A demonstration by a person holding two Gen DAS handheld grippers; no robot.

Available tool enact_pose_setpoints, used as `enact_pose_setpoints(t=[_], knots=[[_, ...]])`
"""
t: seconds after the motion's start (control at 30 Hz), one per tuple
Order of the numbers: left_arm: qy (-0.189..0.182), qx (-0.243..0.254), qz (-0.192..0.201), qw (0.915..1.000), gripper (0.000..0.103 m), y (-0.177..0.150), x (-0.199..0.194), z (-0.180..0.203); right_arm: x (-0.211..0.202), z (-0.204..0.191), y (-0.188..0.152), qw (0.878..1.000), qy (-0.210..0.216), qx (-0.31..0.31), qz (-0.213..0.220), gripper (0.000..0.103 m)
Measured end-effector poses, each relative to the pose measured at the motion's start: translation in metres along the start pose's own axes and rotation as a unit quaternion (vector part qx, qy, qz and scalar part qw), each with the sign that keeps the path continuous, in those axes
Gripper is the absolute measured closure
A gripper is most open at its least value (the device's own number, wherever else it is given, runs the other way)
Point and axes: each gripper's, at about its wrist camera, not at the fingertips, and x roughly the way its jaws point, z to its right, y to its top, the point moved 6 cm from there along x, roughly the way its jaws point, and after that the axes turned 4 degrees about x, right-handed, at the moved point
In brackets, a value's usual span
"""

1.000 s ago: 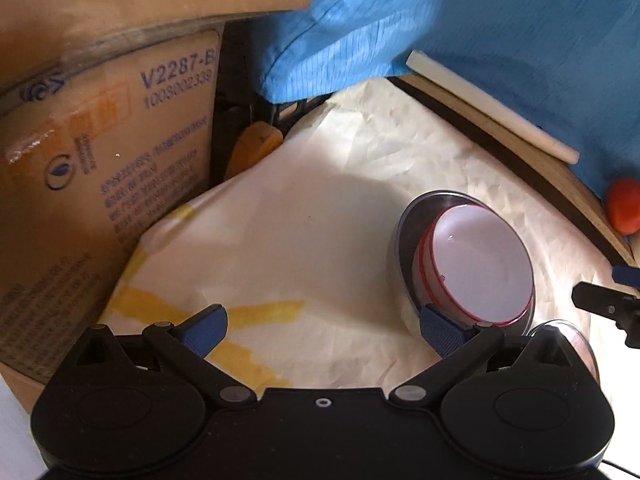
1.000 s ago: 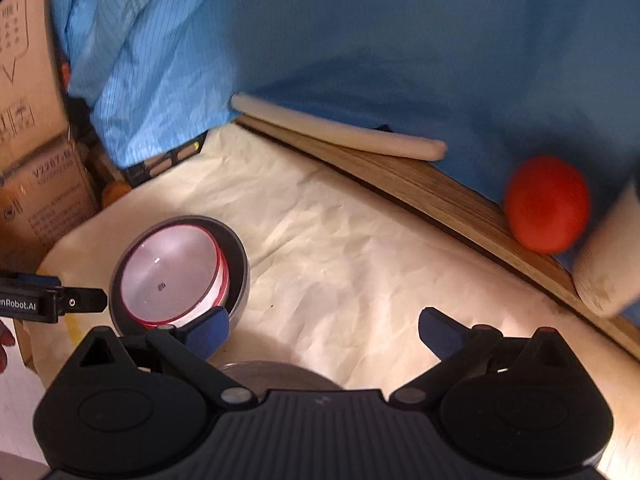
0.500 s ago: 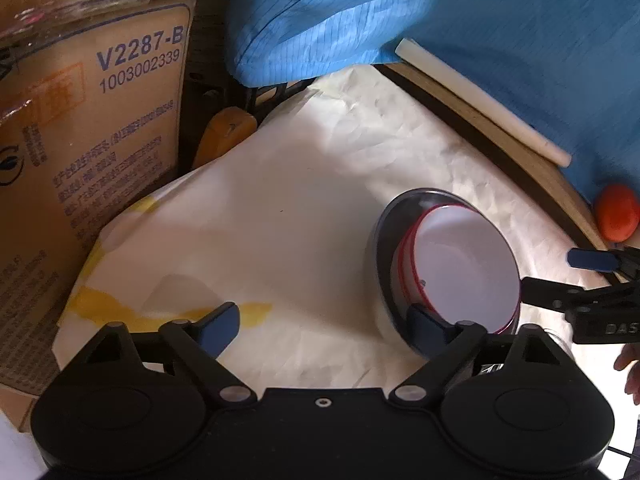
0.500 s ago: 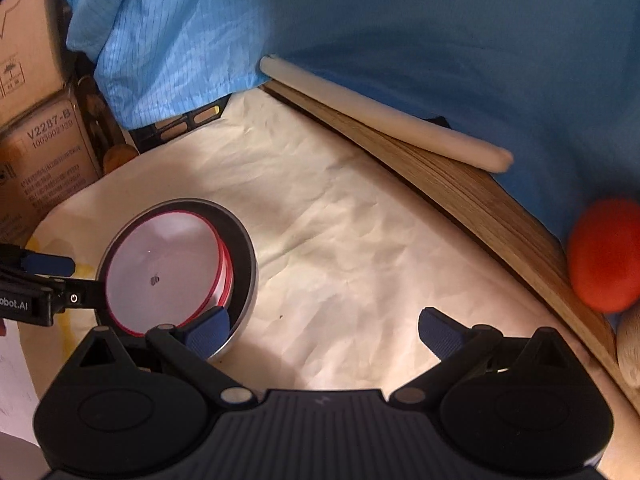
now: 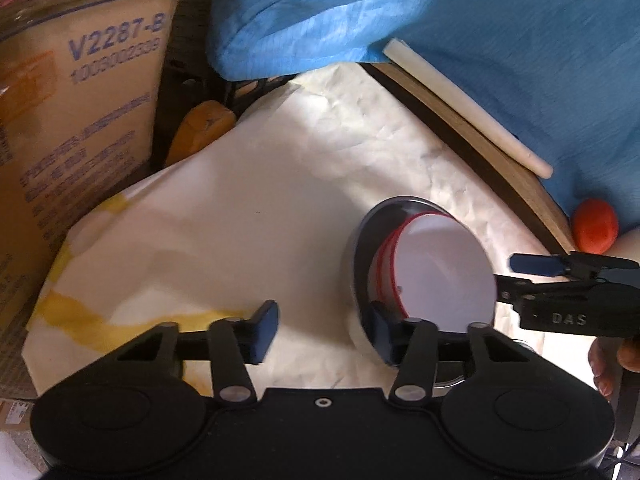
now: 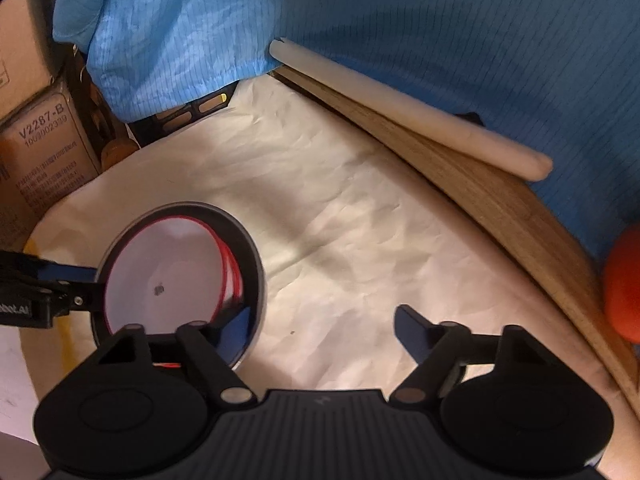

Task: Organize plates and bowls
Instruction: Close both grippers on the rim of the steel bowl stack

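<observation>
Cream paper, wrinkled and sunlit, covers the worktop we are working over, with blue cloth draped behind its wooden edge.

Our left tool stands open, its blue pads well apart; one pad sits over bare paper, the other just at the near rim of the dark bowl, and nothing is between them. Our right tool is likewise open and grips nothing: its left pad overlaps the bowl's near rim in its own view, its right pad hangs over bare paper. In the left view, the right tool comes in from the side with its fingertips close to the white dish; we cannot tell whether they touch it.

That white dish, edged in red, already sits nested inside the dark bowl, and several red rims show along one side, so we judge it a small stack rather than one piece. By our reading the gathering is largely done. What may remain is settling or moving the stack; we see no other plates on the paper.

Further out lie a pale rod along the wooden edge, an orange-red ball beyond it, and a printed carton at the left.
</observation>
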Motion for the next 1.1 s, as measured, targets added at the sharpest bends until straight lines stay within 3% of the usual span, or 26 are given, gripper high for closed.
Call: enact_pose_setpoints(t=[0.2,0.27,0.37,0.53,0.67,0.97,1.1], knots=[[-0.027,0.004,-0.007,0.9996,0.085,0.005,0.002,0.008,0.006,-0.003,0.005,0.998,0.042,0.048,-0.022,0.059],[-0.029,0.002,-0.011,0.9995,0.086,0.006,0.003,0.008,0.008,-0.004,0.006,0.997,0.053,0.057,-0.026,0.070],[-0.033,-0.009,-0.015,0.9993,0.087,0.008,0.005,0.007,0.010,-0.005,0.008,0.995,0.061,0.070,-0.033,0.079],[-0.035,-0.014,-0.017,0.9991,0.086,0.010,0.007,0.004,0.015,0.001,0.008,0.989,0.079,0.117,-0.047,0.080],[-0.032,-0.023,-0.020,0.9990,0.080,0.011,0.008,0.001,0.017,0.006,0.004,0.984,0.090,0.148,-0.052,0.080],[-0.025,-0.029,-0.028,0.9989,0.075,0.013,0.013,0.000,0.018,0.008,0.000,0.975,0.107,0.186,-0.049,0.091],[-0.026,-0.036,-0.034,0.9984,0.075,0.015,0.018,-0.002,0.018,0.007,-0.001,0.973,0.104,0.200,-0.048,0.091]])
